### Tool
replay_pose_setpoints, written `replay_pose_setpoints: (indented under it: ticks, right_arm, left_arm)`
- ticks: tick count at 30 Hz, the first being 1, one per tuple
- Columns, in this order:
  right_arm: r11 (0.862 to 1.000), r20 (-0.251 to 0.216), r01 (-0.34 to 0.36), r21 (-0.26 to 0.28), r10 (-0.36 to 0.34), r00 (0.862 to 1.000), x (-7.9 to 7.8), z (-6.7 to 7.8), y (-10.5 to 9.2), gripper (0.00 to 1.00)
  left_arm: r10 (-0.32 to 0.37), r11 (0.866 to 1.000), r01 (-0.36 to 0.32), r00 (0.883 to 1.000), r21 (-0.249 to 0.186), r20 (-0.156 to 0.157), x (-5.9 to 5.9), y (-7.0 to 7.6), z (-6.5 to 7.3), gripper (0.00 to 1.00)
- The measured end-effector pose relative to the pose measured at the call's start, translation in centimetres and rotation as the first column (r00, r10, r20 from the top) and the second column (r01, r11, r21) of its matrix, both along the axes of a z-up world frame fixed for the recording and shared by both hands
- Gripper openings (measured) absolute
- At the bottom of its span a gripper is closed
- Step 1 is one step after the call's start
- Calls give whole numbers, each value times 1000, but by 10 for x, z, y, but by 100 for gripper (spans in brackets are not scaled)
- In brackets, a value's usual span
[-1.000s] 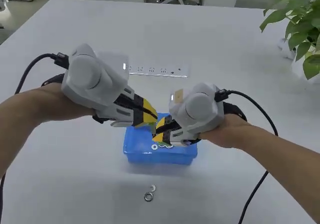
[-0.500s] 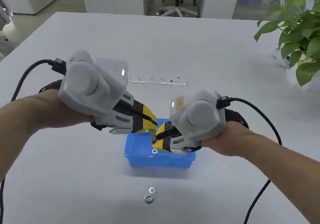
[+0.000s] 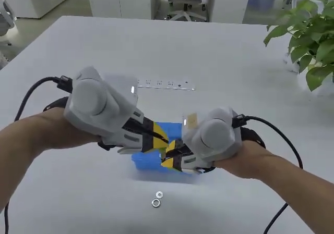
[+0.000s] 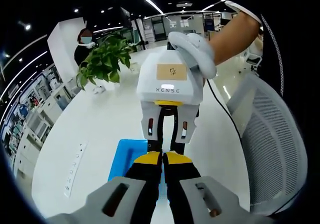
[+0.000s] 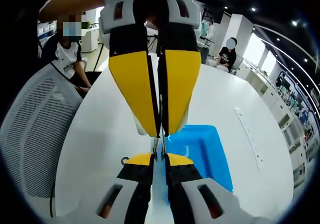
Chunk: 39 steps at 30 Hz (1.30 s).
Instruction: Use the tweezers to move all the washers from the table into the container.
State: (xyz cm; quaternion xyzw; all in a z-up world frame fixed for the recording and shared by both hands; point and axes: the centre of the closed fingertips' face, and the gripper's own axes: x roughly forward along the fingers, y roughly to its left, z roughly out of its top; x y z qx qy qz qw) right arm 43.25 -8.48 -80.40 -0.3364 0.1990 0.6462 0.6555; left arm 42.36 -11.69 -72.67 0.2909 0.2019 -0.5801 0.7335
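The left gripper (image 3: pixel 162 138) and right gripper (image 3: pixel 168 161) are both pinching the thin tweezers (image 5: pixel 156 149), I think, above the blue container (image 3: pixel 143 162), and two washers (image 3: pixel 156 199) are waiting on the table (image 3: pixel 219 67) nearby, so a bumpy handover could drop the tweezers.

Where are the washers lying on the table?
Head view: two washers lie side by side on the white table, just off the near edge of the blue container.
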Motion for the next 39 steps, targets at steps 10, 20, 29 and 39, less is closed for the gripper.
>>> replay_pose_setpoints:
  ticks: [10, 20, 29, 39]
  right_arm:
    - [1000, -23, -4, -3, 4, 1000, -16, -12, 0, 11]
    - [1000, -56, -12, -6, 12, 998, -31, -27, 1, 12]
    - [1000, -80, -23, -16, 21, 997, -43, -39, 2, 12]
    - [1000, -106, -26, -16, 24, 994, -51, -50, 4, 12]
  left_arm:
    - [9, 1000, -9, 1000, -4, -29, -13, 1, -12, 5]
    - [20, 1000, -20, 998, 0, -64, -24, 5, -27, 6]
    - [21, 1000, -21, 995, 6, -95, -33, 9, -39, 6]
    - [29, 1000, -28, 993, 8, -119, -39, 11, -49, 6]
